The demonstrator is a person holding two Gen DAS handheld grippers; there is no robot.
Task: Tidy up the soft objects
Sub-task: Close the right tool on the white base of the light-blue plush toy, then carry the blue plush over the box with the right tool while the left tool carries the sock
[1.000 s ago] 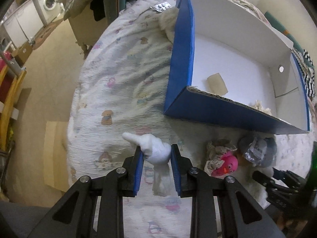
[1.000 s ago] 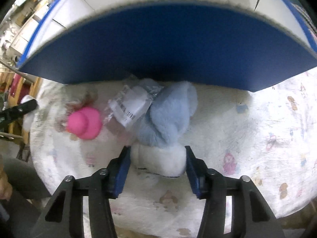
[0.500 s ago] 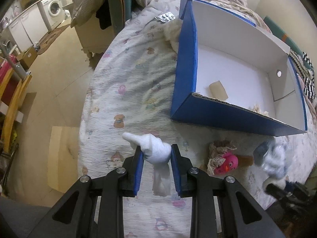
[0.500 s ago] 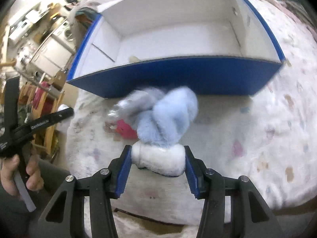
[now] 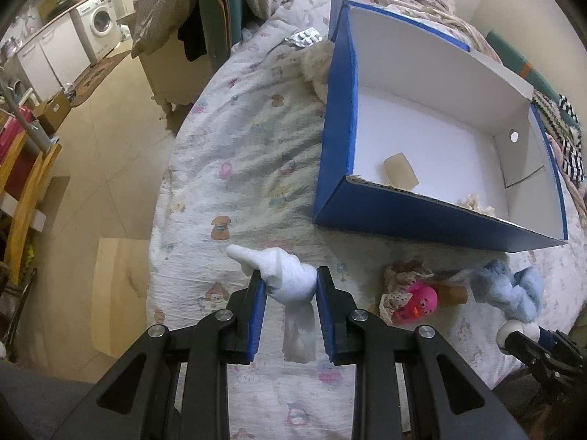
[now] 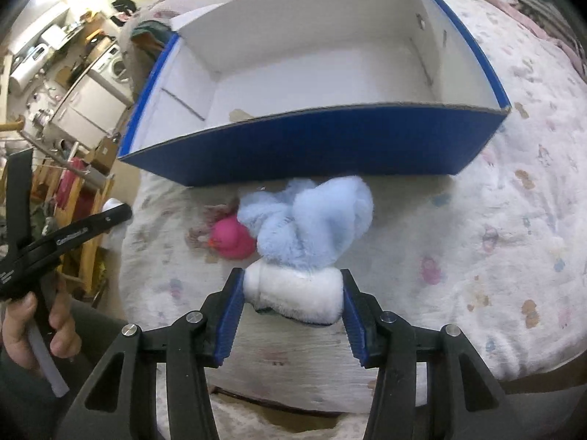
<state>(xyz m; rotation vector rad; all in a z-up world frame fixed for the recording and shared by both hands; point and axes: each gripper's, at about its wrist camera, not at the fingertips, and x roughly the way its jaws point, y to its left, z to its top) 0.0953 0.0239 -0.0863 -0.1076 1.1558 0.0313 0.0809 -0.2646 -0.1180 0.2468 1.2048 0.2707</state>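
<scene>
Blue ribbed pads of the left gripper (image 5: 288, 293) pinched on one white knotted cloth bundle (image 5: 282, 275), pointed end sticking out to the left past the pad, loose tail drooping between the black fingers toward the printed cotton bedspread (image 5: 238, 154). Blue pads of the right gripper (image 6: 292, 293) clamped on the white fuzzy end of one light-blue plush toy (image 6: 312, 227), blue body bunched just ahead of the pads, near the bedspread's front edge. Same plush seen from the left wrist camera at the far right, white end gripped.

Just left of the plush, touching it in the right wrist view: one pink rubber duck (image 6: 233, 236), lying against one scrap of beige lace fabric (image 5: 394, 286). One brownish cylinder-like item (image 5: 453, 293) right behind the duck, too blurred to identify.

Beyond these, one open blue cardboard box with white interior (image 5: 337, 110), standing on the bedspread, front wall just behind the plush and duck. Inside: one tan rectangular piece (image 5: 400, 170) near the front-left corner and one cream fluffy tuft (image 5: 473, 203) against the front wall. One cream fuzzy item (image 5: 317, 69) touching the box's left wall outside; one foil blister pack (image 5: 303, 36) further back.
</scene>
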